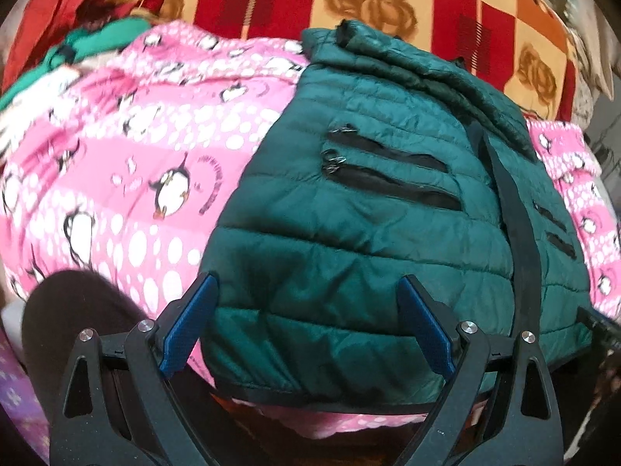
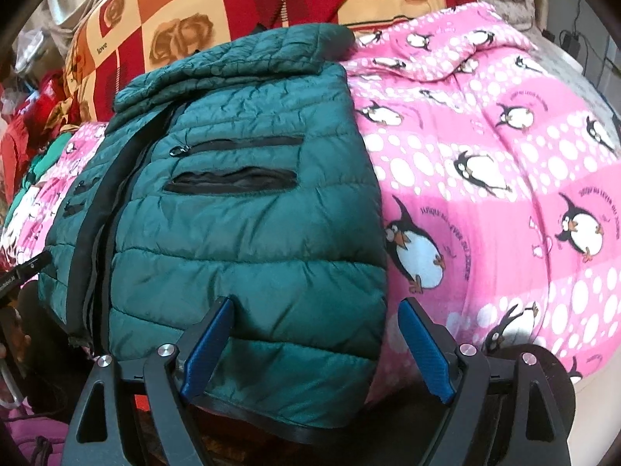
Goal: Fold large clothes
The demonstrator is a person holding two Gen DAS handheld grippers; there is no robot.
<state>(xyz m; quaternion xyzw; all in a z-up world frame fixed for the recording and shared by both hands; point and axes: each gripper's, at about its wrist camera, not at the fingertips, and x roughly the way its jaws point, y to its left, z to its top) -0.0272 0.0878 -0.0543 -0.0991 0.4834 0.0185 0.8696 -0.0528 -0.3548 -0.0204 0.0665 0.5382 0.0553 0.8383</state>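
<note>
A dark green quilted puffer jacket (image 1: 368, 209) lies front-up on a pink penguin blanket (image 1: 128, 147), its black zip running down the middle and its sleeves folded in. It also shows in the right wrist view (image 2: 240, 233). My left gripper (image 1: 306, 287) is open, its blue-padded fingers spread over the jacket's near-left hem. My right gripper (image 2: 316, 308) is open over the jacket's near-right hem corner. Neither holds any cloth. The left gripper's tip (image 2: 27, 268) shows at the far left of the right wrist view.
The pink penguin blanket (image 2: 504, 178) covers the bed. A red and yellow rose-print blanket (image 1: 388, 4) lies behind the jacket. Red and green clothes (image 1: 77, 39) are heaped at the far left. A dark knee (image 1: 73, 310) sits near the left gripper.
</note>
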